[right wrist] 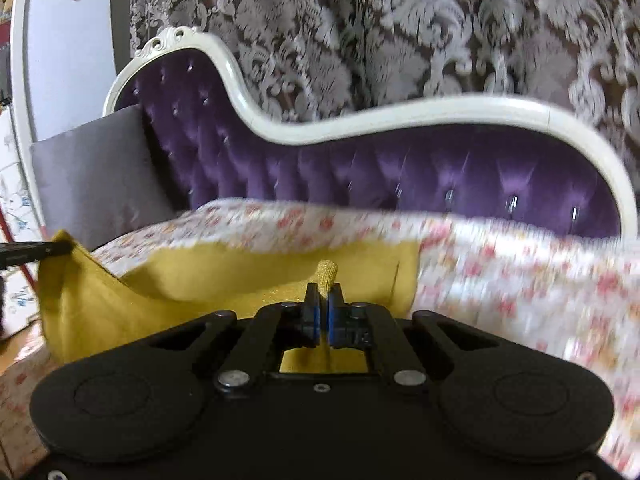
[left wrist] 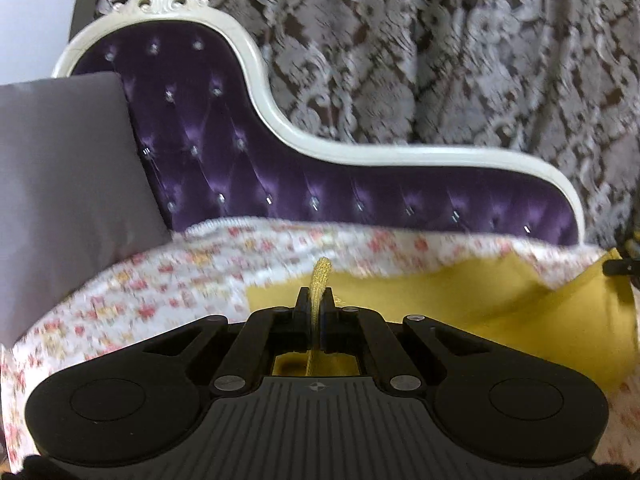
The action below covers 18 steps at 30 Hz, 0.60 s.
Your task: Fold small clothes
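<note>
Blurred floral sheet [right wrist: 520, 264]; claws' pads hidden by yellow cloth [left wrist: 520, 320].

Cloth [left wrist: 500, 312] on sheet [left wrist: 160, 280], held up near by both grippers, left [left wrist: 316, 300], right [right wrist: 325, 300]. Cushion [left wrist: 60, 184] far left against sofa back [left wrist: 320, 184]; curtain [left wrist: 440, 60] behind.

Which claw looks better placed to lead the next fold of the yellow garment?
Neither clearly: left claw and right claw each pinch an edge of the yellow garment, lifted above the floral cover. Both probably move together.
</note>
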Each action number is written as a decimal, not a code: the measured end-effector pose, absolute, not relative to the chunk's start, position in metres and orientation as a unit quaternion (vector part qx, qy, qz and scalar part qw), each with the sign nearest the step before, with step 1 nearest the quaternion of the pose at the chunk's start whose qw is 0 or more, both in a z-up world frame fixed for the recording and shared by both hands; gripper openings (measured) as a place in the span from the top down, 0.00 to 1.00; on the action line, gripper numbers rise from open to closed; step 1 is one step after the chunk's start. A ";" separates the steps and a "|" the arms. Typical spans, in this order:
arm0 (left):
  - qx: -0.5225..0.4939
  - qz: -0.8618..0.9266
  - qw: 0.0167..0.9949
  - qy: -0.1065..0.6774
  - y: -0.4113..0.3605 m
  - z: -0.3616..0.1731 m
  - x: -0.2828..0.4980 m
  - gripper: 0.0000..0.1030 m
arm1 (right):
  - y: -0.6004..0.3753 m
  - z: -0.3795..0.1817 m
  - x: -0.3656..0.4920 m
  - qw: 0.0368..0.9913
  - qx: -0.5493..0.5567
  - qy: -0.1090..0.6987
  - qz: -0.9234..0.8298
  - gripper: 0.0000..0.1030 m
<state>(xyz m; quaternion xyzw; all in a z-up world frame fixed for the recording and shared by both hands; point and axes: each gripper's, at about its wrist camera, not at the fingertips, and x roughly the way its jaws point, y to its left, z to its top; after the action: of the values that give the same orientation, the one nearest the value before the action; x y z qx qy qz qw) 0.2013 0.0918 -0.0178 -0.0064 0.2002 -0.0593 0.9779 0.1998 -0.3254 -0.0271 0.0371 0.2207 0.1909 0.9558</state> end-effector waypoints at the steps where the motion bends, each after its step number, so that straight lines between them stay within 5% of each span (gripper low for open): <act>1: -0.010 -0.052 0.979 0.196 0.094 -0.015 0.209 0.97 | -0.325 -0.025 0.210 0.958 0.032 0.214 0.187 0.90; 13: -0.034 -0.012 0.963 0.269 0.103 -0.056 0.335 0.96 | -0.294 -0.069 0.348 0.951 -0.003 0.274 0.146 0.90; 17: -0.020 -0.008 0.946 0.322 0.107 -0.082 0.360 0.89 | -0.291 -0.092 0.361 0.943 -0.019 0.305 0.132 0.89; 18: -0.016 -0.008 0.940 0.342 0.109 -0.089 0.366 0.80 | -0.291 -0.097 0.362 0.941 -0.021 0.314 0.127 0.88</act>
<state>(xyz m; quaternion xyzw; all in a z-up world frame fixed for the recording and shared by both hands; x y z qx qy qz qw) 0.3662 0.1094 -0.0889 -0.0158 0.3415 -0.0080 0.9397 0.3619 -0.2910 -0.0973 -0.0210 0.3137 0.1269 0.9408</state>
